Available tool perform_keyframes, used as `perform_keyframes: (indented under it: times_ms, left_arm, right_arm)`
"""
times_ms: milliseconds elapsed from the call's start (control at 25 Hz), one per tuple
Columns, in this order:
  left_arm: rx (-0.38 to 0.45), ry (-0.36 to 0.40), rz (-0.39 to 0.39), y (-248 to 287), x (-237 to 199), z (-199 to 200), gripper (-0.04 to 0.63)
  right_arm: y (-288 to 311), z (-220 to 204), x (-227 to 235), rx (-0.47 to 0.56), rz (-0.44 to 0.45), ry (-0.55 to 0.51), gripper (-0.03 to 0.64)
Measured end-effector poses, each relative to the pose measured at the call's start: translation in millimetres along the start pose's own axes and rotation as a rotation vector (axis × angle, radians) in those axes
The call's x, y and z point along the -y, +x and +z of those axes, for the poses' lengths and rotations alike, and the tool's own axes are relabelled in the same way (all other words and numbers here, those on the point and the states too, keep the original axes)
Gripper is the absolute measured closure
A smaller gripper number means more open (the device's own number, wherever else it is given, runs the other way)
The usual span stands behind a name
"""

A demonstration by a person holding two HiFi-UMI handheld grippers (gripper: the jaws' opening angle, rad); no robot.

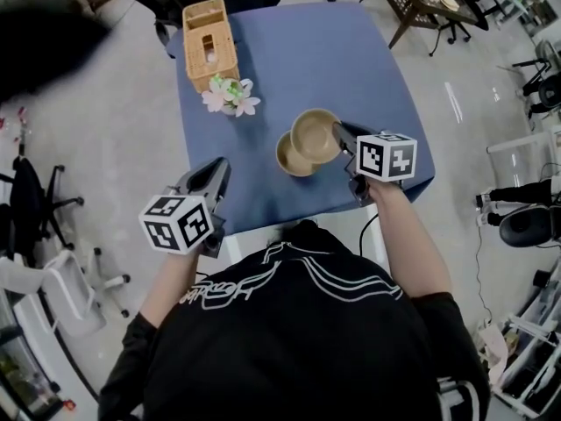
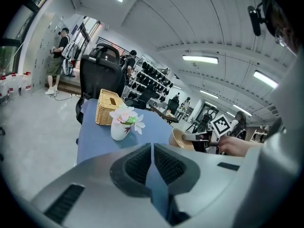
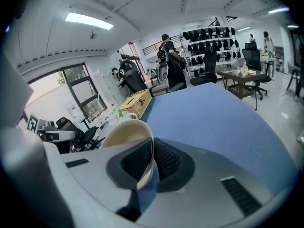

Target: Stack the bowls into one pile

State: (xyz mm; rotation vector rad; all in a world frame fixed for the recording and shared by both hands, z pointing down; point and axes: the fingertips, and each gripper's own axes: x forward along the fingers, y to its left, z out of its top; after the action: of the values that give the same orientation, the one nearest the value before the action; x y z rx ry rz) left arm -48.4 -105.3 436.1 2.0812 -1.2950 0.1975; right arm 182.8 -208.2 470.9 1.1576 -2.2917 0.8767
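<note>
Seen from the head view, the right hand-held gripper [image 1: 340, 135] is clamped on the right rim of the held bowl [image 1: 314, 134]. That bowl overlaps the upper right edge of the second bowl [image 1: 291, 158], which sits on the blue table [image 1: 351, 68]. The target thus lies just to the left of the carried bowl and toward the person, so the right hand is clearly the nearer one. The left hand-held gripper [image 1: 219, 172] hangs over the table's near left edge, well apart from both bowls. A flower vase [image 1: 230, 95] and a wicker basket [image 1: 209, 44] stand farther back on the left, out of the way.

In the left gripper view, the left hand-held gripper [image 2: 152, 148] has its jaws drawn together on nothing. The flower vase [image 2: 120, 127] is ahead of it, and the held bowl [image 2: 179, 139] is off to its right.

In the right gripper view, the right hand-held gripper [image 3: 152, 151] pinches the held bowl [image 3: 126, 132] by its thin rim. The bowl is tipped on edge to the left, with open table [image 3: 213, 113] beyond it. The second bowl cannot be seen here.
</note>
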Motion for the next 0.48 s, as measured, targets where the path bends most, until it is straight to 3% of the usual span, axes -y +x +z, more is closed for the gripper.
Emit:
perform_keyframes:
  times_ms: [160, 480]
  left_arm:
    - [0.007, -0.040, 0.002, -6, -11, -6, 0.557]
    - [-0.031, -0.050, 0.006, -7, -26, -21, 0.557]
  right_arm:
    - [8, -15, -8, -0.021, 0.002, 0.004, 0.577]
    - [25, -40, -12, -0.053, 0.006, 0.019, 0.577]
